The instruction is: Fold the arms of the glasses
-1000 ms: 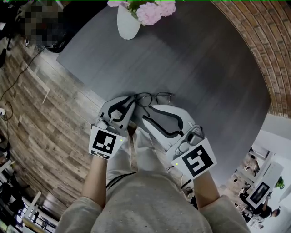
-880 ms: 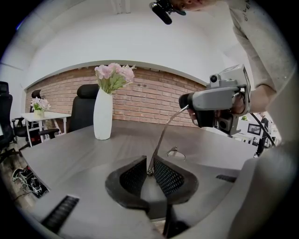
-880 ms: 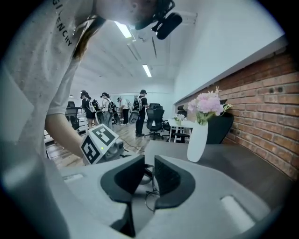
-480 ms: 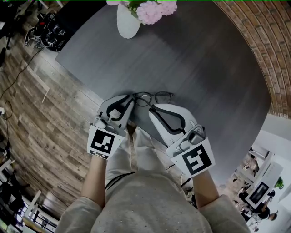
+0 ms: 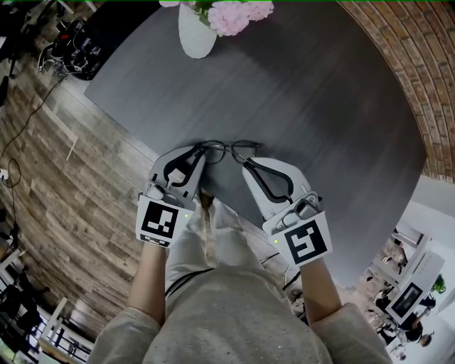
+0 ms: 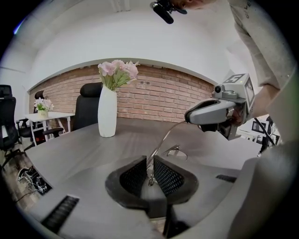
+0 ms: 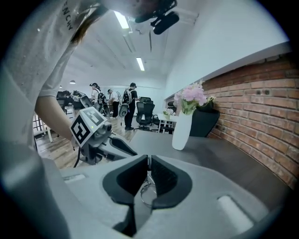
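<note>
While the glasses (image 5: 229, 148) sit at the near edge of the table (image 5: 320, 106), well on our side of the white vase (image 5: 196, 32), their long axis runs crosswise between our claws: left gripper (image 5: 193, 152) clenched on one end, right gripper (image 5: 249, 165) on the other. Only the left gripper view shows a thin arm (image 6: 161, 139) reaching the right claw; the right gripper view shows a lens rim (image 7: 145, 195).

The vase (image 5: 196, 32) and its flowers (image 5: 238, 13) are cut off by the head view's top edge. Both ends of the glasses (image 5: 226, 151) are hidden between the pads of the left gripper (image 5: 197, 151) and the right gripper (image 5: 248, 164). In the right gripper view only one lens rim (image 7: 145, 195) shows below the pads, and the distant people (image 7: 132, 105) are too small to make out.
</note>
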